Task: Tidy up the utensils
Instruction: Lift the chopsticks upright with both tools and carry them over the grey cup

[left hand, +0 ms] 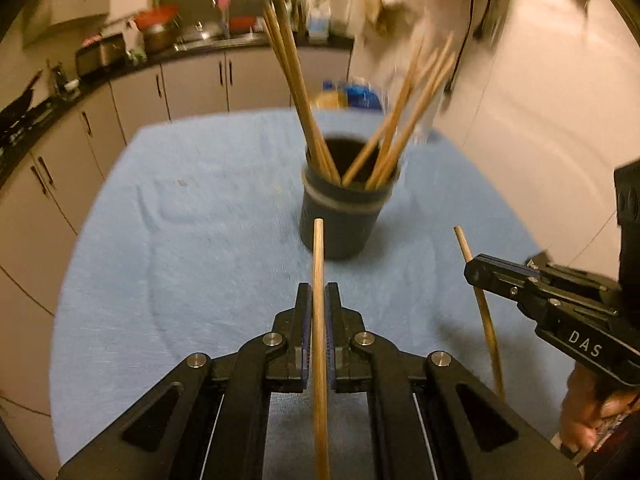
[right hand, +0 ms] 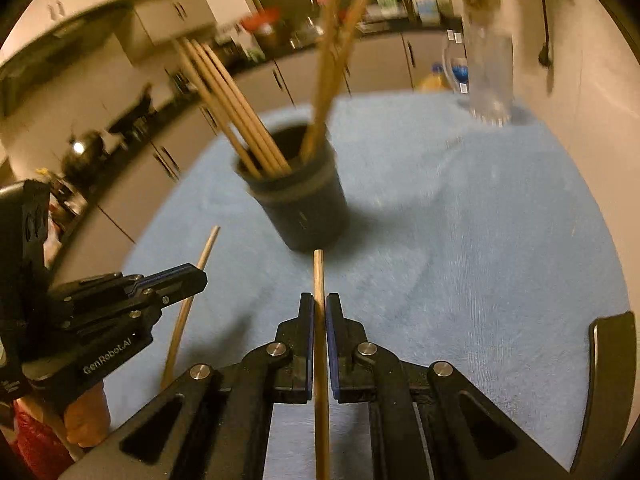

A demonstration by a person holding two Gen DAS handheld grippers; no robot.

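Underfoot, so to speak, a light blue towel [left hand: 208, 216] covers the work surface and fills the middle and lower part of both views, its nap rumpled into faint creases at centre left of the left wrist view. Beyond it, a dark countertop [left hand: 120, 68] curves along the upper left over pale cabinets [left hand: 192, 84] with dark bar handles; pots and a red-lidded vessel [left hand: 156, 16] sit on it, all blurred. A plain pale wall [left hand: 560, 100] takes the right side of the frame. In the right wrist view a clear glass jar [right hand: 490, 68] stands at the towel's far edge, upper right, too smeared to tell its contents. Near the centre of the towel a dark cylindrical cup [left hand: 342, 216] stands upright, with two fans of wooden chopsticks [left hand: 296, 92] leaning out of it, one bunch tilting left and one right. The left gripper [left hand: 319, 292] sits at the bottom centre of its own view, its jaws closed on a single chopstick [left hand: 319, 256] that runs straight up the frame, its tip just short of the cup's base. The right gripper [right hand: 319, 304] is likewise clamped on a second chopstick [right hand: 319, 276] pointing toward the cup. Each tool shows in the other's view at the frame's edge, and a bare hand [right hand: 86, 420] grips the left one at lower left of the right wrist view.
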